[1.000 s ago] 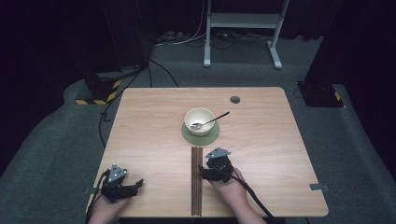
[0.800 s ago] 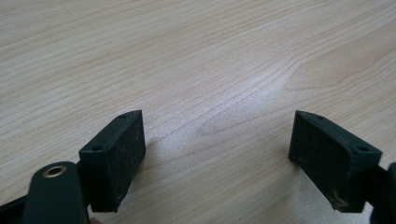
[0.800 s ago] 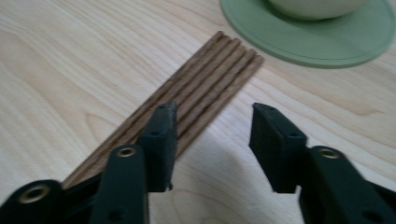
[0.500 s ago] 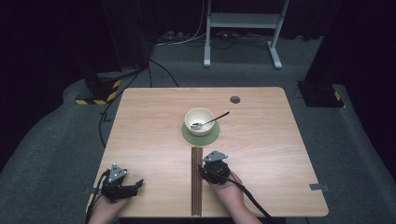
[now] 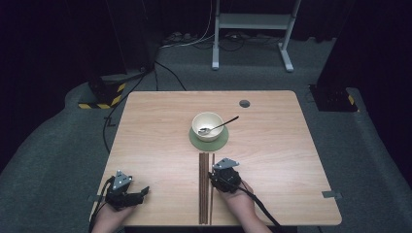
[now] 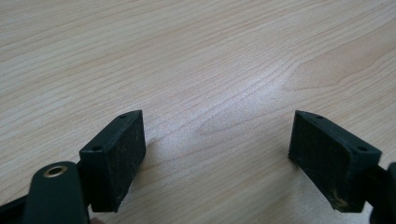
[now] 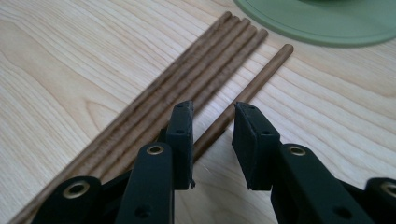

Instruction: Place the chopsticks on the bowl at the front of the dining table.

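Several brown wooden sticks point(image 5: 204, 189) lie side by side, running from the table's near edge toward a green coaster point(image 5: 219, 143). One stick point(image 7: 261, 74) lies a little apart on the right. My right gripper point(image 7: 214, 109) is low over that lone stick. Its jaws have just been closing and stand narrow, with the stick between them near the left pad and a gap still at the right pad. In the high view the right gripper point(image 5: 218, 174) sits beside the row. My left gripper point(image 5: 138, 194) rests at the near left corner, open over bare wood point(image 6: 217, 140).
A cream bowl point(image 5: 206, 124) with a metal spoon point(image 5: 222, 125) in it stands on the coaster point(image 7: 327, 23), just beyond the sticks. A round cable hole point(image 5: 244, 103) is at the far right of the wooden table point(image 5: 155, 136). A dark floor surrounds it.
The right gripper has shifted slightly left, onto the right edge of the row of sticks. The left gripper has stayed still.
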Available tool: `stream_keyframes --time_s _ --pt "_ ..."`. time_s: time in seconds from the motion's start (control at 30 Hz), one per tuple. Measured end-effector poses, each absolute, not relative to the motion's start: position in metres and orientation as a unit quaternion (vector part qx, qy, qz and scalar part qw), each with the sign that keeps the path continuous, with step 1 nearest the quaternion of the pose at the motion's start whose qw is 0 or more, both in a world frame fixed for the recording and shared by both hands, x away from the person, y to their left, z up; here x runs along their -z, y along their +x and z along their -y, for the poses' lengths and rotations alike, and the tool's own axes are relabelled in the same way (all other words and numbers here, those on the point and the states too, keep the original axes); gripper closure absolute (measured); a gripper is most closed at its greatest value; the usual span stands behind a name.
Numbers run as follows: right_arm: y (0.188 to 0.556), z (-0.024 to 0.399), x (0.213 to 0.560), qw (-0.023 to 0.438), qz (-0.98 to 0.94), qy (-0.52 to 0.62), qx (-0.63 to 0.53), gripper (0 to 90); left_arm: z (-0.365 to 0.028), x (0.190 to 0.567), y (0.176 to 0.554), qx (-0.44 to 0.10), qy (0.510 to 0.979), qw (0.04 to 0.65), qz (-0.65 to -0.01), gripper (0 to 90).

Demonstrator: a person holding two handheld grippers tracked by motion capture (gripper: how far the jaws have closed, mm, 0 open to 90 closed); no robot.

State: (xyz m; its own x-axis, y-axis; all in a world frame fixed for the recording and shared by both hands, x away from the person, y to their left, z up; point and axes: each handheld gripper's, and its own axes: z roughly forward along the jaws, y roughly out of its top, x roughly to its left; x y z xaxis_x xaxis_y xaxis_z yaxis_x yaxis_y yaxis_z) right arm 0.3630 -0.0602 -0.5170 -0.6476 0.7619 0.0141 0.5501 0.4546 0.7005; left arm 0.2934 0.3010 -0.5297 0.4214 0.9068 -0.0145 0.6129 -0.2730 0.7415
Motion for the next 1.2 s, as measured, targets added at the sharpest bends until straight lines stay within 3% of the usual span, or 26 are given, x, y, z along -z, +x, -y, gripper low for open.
stream_keyframes --time_s 0.63,1.07,1.1,1.17,1.2 --pt "0.37 0.111 0.516 0.166 -0.819 0.43 -0.341 77.3 -0.301 0.53 0.293 -0.212 0.769 0.347 -0.493 18.9" --pt "0.374 0.12 0.515 0.164 -0.82 0.435 -0.334 83.3 -0.301 0.53 0.293 -0.212 0.77 0.347 -0.492 19.1" --pt "0.375 0.12 0.515 0.164 -0.822 0.433 -0.333 82.4 -0.301 0.53 0.293 -0.212 0.769 0.347 -0.493 19.1" --pt "0.375 0.119 0.514 0.161 -0.825 0.428 -0.331 69.7 -0.301 0.53 0.293 -0.212 0.769 0.347 -0.492 19.1" --pt "0.375 0.119 0.514 0.158 -0.827 0.429 -0.327 67.8 -0.301 0.53 0.293 -0.212 0.769 0.347 -0.492 19.0"
